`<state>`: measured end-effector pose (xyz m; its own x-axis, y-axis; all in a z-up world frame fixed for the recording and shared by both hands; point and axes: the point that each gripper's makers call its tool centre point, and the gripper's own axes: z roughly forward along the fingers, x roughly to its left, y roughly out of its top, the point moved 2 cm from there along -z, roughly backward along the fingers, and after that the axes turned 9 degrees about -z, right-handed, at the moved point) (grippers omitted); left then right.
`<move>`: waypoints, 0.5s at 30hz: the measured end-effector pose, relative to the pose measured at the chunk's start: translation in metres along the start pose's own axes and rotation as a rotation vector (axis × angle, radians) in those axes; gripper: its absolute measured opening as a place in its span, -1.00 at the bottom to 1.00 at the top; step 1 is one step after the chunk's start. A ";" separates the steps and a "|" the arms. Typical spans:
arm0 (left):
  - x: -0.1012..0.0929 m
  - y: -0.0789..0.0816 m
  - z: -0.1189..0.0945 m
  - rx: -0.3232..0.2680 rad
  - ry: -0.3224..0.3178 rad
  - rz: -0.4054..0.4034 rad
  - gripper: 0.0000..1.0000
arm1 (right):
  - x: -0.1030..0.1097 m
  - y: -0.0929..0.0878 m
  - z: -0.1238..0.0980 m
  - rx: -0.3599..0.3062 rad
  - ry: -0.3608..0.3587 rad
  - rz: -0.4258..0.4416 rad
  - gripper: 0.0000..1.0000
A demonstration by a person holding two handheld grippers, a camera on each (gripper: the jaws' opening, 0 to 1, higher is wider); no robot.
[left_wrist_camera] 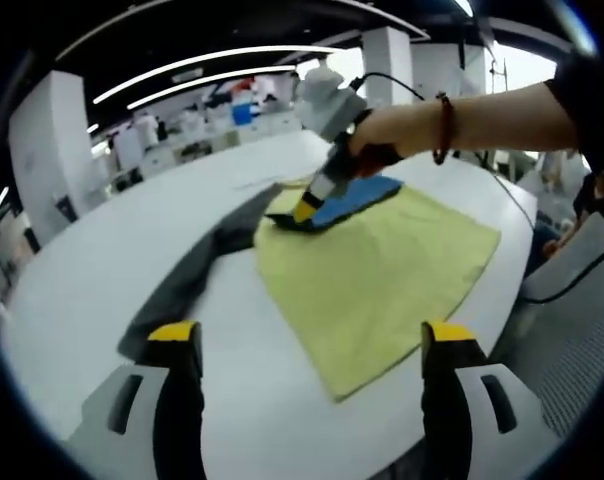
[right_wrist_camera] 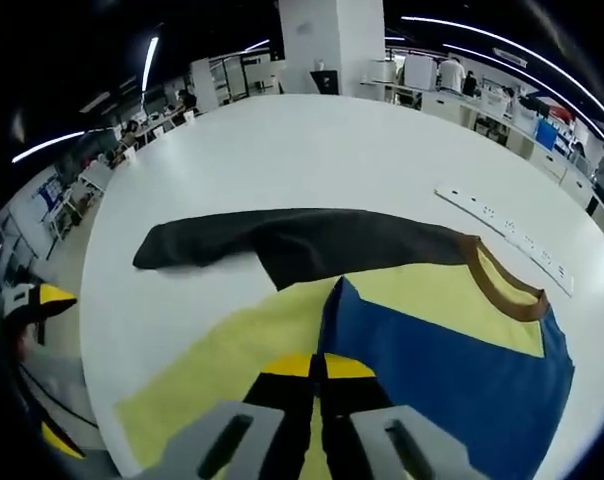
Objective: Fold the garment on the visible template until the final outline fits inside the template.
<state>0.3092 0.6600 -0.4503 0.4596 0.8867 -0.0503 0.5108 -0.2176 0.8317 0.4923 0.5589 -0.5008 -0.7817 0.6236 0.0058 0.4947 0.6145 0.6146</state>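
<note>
Pinching the blue panel's edge, the right gripper (right_wrist_camera: pixel 317 365) has its jaws together on the shirt (right_wrist_camera: pixel 452 350) so it can drag that fabric over the yellow body. Shirt is lying flat on the white table (right_wrist_camera: pixel 312 150), dark sleeve (right_wrist_camera: pixel 282 240) stretched out to one side, brown collar (right_wrist_camera: pixel 507 285) facing away. Left gripper (left_wrist_camera: pixel 312 345) is hovering with jaws apart, holding nothing, likely waiting for the sleeve fold. No template outline that I can make out.
</note>
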 end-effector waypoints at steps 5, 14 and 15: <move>0.002 0.000 0.001 0.000 0.005 -0.001 0.73 | 0.006 -0.001 0.006 -0.005 0.033 0.035 -1.00; 0.001 0.000 0.001 -0.004 0.005 -0.005 0.74 | 0.012 0.010 -0.004 -0.076 0.081 0.125 -0.77; 0.001 0.000 0.001 -0.004 0.004 -0.007 0.74 | 0.010 0.011 -0.007 -0.084 0.074 0.122 -0.68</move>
<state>0.3107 0.6604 -0.4508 0.4530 0.8899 -0.0537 0.5107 -0.2097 0.8338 0.4869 0.5686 -0.4885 -0.7449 0.6522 0.1406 0.5568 0.4916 0.6695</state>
